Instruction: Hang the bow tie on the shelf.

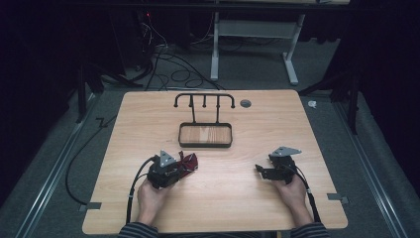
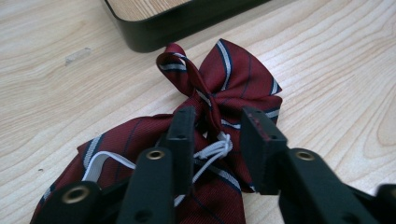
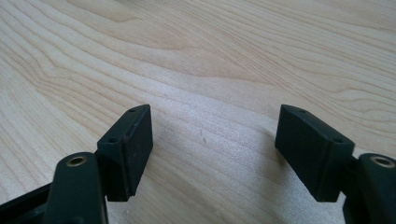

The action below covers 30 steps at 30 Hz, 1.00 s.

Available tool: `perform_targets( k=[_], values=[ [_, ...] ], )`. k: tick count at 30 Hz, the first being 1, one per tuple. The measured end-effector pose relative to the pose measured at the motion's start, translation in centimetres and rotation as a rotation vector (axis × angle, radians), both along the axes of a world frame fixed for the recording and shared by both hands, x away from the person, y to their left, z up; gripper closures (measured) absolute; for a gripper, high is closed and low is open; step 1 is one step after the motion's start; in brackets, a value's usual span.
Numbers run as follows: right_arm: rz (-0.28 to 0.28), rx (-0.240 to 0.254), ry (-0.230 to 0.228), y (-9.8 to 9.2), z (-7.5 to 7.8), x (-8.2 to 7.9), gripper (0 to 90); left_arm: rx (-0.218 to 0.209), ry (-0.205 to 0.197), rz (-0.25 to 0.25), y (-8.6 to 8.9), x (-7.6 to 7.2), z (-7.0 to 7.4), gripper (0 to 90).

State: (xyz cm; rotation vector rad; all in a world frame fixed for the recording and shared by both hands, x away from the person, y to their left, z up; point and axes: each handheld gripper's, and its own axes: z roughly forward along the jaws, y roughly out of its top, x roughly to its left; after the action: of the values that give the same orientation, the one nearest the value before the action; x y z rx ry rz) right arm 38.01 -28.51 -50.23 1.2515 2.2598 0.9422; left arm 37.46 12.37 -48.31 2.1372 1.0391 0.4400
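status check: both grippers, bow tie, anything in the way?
Left gripper straddling bow tie knot, no firm pinch visible. Right gripper open over bare table. Black tray rack behind, clear.

table [image 1: 223, 198]: wood | black tray-rack w/ hooks [image 1: 205, 135]: ctr-rear | floor cables [image 1: 168, 69]

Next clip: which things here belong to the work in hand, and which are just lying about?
In the job:
- red striped bow tie with its white elastic, between the left tongs
- black stand with hooks and tray base, likely its destination

Lying about:
- right tongs, open over bare table
- floor cables
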Motion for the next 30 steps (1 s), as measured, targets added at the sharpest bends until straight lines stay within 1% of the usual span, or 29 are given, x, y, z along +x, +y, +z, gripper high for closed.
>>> perform_targets(
  k=[2,3,6,9,11,12,13,14,15,16,19,20,24,25,26,27,28,29,30],
  values=[
    [0.001,0.002,-0.002,0.0,0.0,0.0,29.7,0.003,0.007,0.000,0.0,0.1,-0.1,75.3],
    [0.001,0.002,-0.002,0.0,0.0,0.0,29.7,0.012,0.013,-0.006,0.0,0.1,-0.1,77.3],
    [0.001,0.002,-0.002,0.0,0.0,0.0,29.7,0.014,0.018,-0.010,-0.1,0.1,-0.2,81.8],
    [-0.001,0.003,-0.001,0.0,0.0,0.0,29.7,0.006,0.017,-0.015,0.0,0.1,-0.1,83.6],
    [0.000,0.003,-0.001,0.0,0.0,0.0,29.7,-0.011,0.015,-0.013,0.2,0.0,0.2,84.2],
    [0.000,0.003,-0.001,0.0,0.0,0.0,29.7,-0.011,0.015,-0.013,0.2,0.0,0.2,84.4],
    [-0.001,0.003,-0.001,0.0,0.0,0.0,29.7,-0.027,0.008,-0.010,0.5,-0.2,0.5,84.7],
    [-0.001,0.003,-0.001,0.0,0.0,0.0,29.7,-0.027,0.008,-0.010,0.5,-0.2,0.5,84.8],
    [-0.002,0.003,0.001,0.0,0.0,0.0,29.7,-0.043,0.003,-0.008,0.8,-0.3,0.8,85.0],
    [-0.002,0.003,0.001,0.0,0.0,0.0,29.7,-0.043,0.003,-0.008,0.8,-0.3,0.8,85.1],
    [-0.001,0.003,0.002,0.0,0.0,0.0,29.7,-0.056,-0.013,-0.007,1.2,-0.5,1.9,85.3],
    [-0.001,0.003,0.002,0.0,0.0,0.0,29.7,-0.056,-0.013,-0.007,1.2,-0.5,1.9,85.3],
    [-0.001,0.004,0.001,0.0,0.0,0.0,29.7,-0.086,-0.036,-0.009,1.5,-0.5,3.3,85.4],
    [-0.002,0.004,0.001,0.0,0.0,0.0,29.6,-0.093,-0.047,-0.010,1.5,-0.5,3.8,85.4],
    [-0.002,0.004,0.001,0.0,0.0,0.0,29.6,-0.093,-0.047,-0.010,1.5,-0.5,3.8,85.5],
    [-0.002,0.004,0.002,0.0,0.0,0.0,29.6,-0.105,-0.057,-0.013,1.6,-0.6,4.3,85.5],
    [-0.002,0.004,0.002,0.0,0.0,0.0,29.6,-0.105,-0.057,-0.013,1.6,-0.6,4.3,85.5],
    [-0.002,0.004,0.002,0.0,0.0,0.0,29.6,-0.109,-0.061,-0.017,1.7,-0.6,4.7,85.5],
    [-0.002,0.004,0.002,0.0,0.0,0.0,29.6,-0.109,-0.061,-0.017,1.7,-0.6,4.7,85.5]
  ],
)
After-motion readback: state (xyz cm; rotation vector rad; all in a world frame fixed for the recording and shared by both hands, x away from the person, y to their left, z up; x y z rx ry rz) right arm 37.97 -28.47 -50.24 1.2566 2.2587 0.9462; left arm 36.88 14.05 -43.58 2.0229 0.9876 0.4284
